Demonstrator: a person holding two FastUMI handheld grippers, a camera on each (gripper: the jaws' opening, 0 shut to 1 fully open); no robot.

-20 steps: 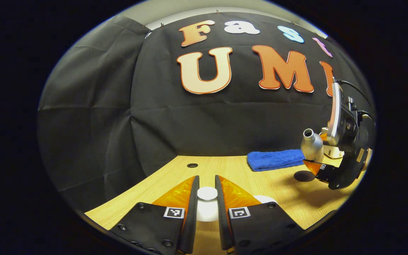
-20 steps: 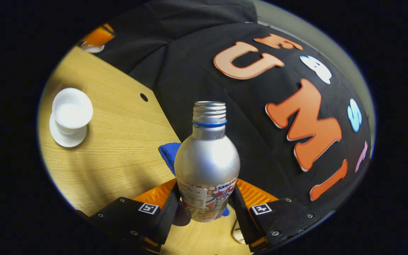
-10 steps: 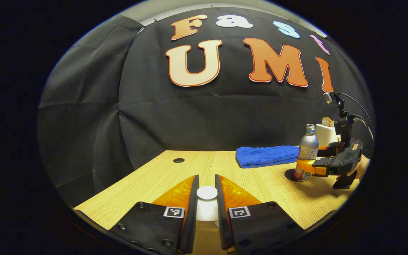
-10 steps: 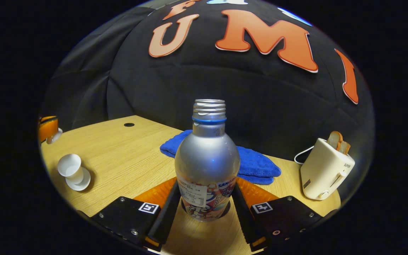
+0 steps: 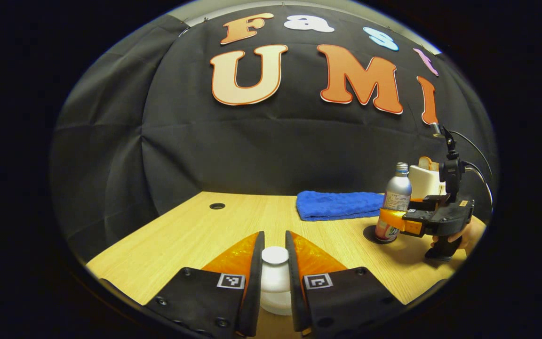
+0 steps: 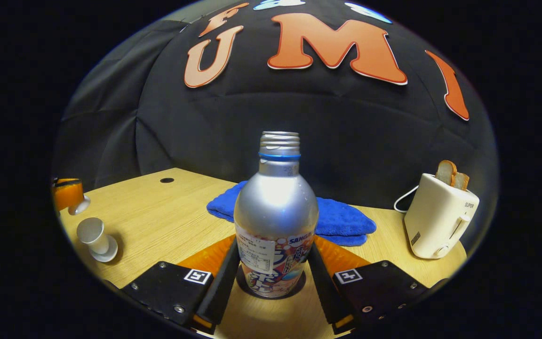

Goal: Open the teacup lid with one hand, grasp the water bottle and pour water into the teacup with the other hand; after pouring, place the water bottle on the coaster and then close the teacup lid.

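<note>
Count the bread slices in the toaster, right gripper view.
2. Both tan bread slices stand upright in the cream plastic toaster at the table's right: one nearer, one just behind it. Anything deeper in the slots would be hidden.

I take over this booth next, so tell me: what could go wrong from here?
The water bottle stands uncapped on the dark coaster, between the right claw fingers; a skewed release could tip it. The left claw holds the lid by its knob; lowered off-centre, it could knock the open teacup.
</note>
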